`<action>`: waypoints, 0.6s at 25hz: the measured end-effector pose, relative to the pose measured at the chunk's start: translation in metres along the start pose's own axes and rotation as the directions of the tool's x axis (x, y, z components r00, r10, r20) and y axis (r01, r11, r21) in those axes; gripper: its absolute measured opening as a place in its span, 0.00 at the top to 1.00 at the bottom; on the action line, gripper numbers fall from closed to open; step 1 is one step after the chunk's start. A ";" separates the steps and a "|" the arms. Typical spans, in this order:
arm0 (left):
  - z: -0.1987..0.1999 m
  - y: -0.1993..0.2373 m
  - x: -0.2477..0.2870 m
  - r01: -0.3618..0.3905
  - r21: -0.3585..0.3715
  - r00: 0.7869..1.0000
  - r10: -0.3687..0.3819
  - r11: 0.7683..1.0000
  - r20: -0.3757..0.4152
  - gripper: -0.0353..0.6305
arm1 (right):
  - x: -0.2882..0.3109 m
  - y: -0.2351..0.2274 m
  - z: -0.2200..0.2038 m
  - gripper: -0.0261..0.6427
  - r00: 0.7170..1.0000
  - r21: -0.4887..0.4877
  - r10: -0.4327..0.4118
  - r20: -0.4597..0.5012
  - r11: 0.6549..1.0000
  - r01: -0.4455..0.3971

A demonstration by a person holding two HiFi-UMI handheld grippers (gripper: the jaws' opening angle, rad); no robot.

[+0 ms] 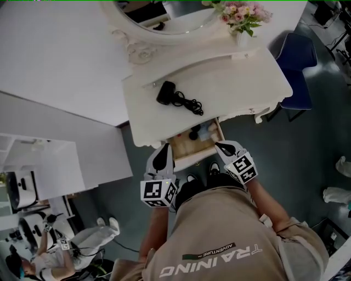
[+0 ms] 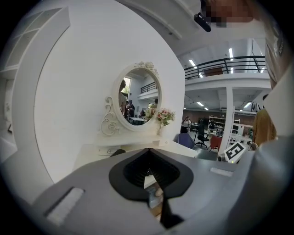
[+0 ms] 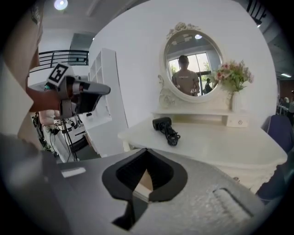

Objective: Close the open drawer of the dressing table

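Drawer (image 1: 197, 155) flanked, maybe touched: left gripper (image 1: 163, 148), right gripper (image 1: 219, 145).

Upper part of the mirror (image 1: 178, 16) beyond the head view's top edge; contents of the drawer (image 1: 186, 151) indistinct.

Setting: a large indoor research hall with a mock bedroom corner staged inside it, not a home. A white dressing table (image 1: 230, 77), oval mirror (image 2: 140, 97) and vase of flowers (image 1: 241, 15) stand against a plain white partition wall (image 1: 55, 60). Past the wall's edge the hall opens out — a railed mezzanine (image 2: 225, 64), ceiling strip lights (image 2: 193, 63), office chairs (image 2: 202, 134) and shelving (image 2: 216, 125) over a grey floor (image 1: 307, 159).
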State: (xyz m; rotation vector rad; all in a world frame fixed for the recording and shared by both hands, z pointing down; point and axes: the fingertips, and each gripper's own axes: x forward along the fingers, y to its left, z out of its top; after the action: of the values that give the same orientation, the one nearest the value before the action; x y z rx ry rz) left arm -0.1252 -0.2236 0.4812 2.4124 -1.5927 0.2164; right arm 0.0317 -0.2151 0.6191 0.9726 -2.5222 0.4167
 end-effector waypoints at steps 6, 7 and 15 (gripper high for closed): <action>-0.021 0.001 -0.007 -0.019 -0.024 0.999 0.017 1.000 -0.050 0.92 | 0.022 0.012 -0.082 0.96 0.973 0.040 0.071 -0.218 0.997 -0.064; -0.024 0.001 -0.008 -0.025 -0.030 0.998 0.024 0.999 -0.056 0.92 | 0.025 0.015 -0.096 0.96 0.963 0.057 0.086 -0.254 0.996 -0.074; -0.037 -0.007 -0.020 -0.046 -0.036 0.995 0.042 0.998 -0.090 0.92 | 0.055 0.022 -0.175 0.96 0.876 0.160 0.153 -0.457 0.983 -0.089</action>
State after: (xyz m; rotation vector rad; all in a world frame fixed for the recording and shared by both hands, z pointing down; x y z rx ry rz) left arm -0.1262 -0.1930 0.5113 2.3075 -1.5970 0.2955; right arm 0.0245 -0.1588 0.7949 0.6580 -2.1351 0.7692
